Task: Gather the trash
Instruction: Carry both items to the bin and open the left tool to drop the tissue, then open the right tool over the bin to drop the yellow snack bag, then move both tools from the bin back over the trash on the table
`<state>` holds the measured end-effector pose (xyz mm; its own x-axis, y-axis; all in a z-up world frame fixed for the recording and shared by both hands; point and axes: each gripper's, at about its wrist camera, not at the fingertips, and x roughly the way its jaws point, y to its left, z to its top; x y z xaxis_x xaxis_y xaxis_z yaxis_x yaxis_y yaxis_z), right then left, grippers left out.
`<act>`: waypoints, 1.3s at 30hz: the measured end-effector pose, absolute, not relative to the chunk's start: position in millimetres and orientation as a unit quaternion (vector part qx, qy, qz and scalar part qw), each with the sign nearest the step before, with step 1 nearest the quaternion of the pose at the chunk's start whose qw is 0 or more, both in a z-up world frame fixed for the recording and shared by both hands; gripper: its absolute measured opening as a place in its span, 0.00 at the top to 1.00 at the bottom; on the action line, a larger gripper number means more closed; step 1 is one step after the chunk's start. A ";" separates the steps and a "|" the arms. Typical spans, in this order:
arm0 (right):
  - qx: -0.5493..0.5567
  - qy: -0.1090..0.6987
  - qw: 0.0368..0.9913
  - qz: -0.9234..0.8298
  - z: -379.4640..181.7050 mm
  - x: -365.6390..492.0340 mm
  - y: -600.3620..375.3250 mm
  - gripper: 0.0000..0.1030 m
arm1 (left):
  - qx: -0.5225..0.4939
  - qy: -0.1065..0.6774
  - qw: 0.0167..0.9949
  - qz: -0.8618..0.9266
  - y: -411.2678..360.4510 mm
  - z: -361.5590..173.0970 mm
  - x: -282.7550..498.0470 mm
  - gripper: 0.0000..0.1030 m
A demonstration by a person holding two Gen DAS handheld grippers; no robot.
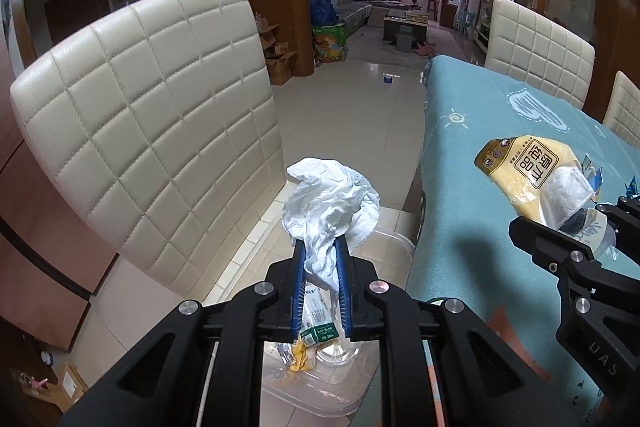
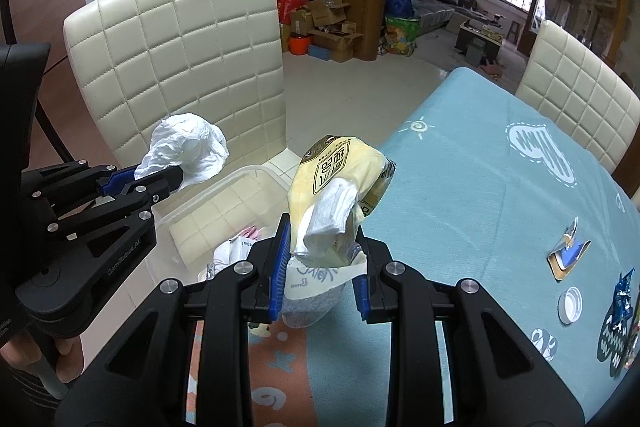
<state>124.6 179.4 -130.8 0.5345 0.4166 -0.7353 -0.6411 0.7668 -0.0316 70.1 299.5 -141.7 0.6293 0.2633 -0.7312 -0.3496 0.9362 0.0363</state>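
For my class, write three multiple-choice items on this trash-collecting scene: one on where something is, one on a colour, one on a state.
1. Where is the clear plastic bin?
A. On the table
B. Below the grippers, beside the table
C. On the sofa

2. What colour is the tablecloth?
A. Red
B. Teal blue
C. Black

3. What is the left gripper doing?
A. Hanging open
B. Shut on a bottle cap
C. Shut on the white crumpled tissue

Answers: 1 B, its rim sits off the table edge. 2 B, the cloth is teal. 3 C, the tissue is pinched between its fingers.

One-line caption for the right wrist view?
Right tongs grip a yellow tissue pack beside the clear bin; left tongs hold crumpled white paper.
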 end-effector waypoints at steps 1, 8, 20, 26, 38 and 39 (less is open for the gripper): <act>-0.152 0.372 0.863 0.307 -131.3 124.3 180.9 0.72 | -0.059 0.400 0.899 0.167 301.2 -142.8 70.4 0.61; -0.158 0.377 0.857 0.313 -135.8 125.4 190.0 0.72 | -0.055 0.372 0.904 0.203 312.9 -138.3 57.7 0.17; -0.177 0.366 0.850 0.334 -136.1 112.8 217.1 0.70 | -0.059 0.371 0.897 0.233 334.0 -139.8 43.8 0.17; -0.179 0.348 0.859 0.331 -132.1 108.5 219.1 0.27 | -0.061 0.365 0.897 0.242 337.7 -137.0 40.6 0.17; -0.171 0.344 0.869 0.312 -124.3 111.2 193.1 0.27 | -0.054 0.359 0.902 0.231 324.1 -126.7 45.5 0.17; -0.167 0.344 0.871 0.307 -122.4 112.7 186.7 0.27 | -0.050 0.358 0.904 0.226 317.8 -124.5 47.6 0.17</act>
<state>112.7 186.7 -122.4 0.5744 0.4206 -0.7023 -0.6507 0.7552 -0.0799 47.6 317.8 -124.5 0.6406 0.3738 -0.6707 -0.4448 0.8927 0.0725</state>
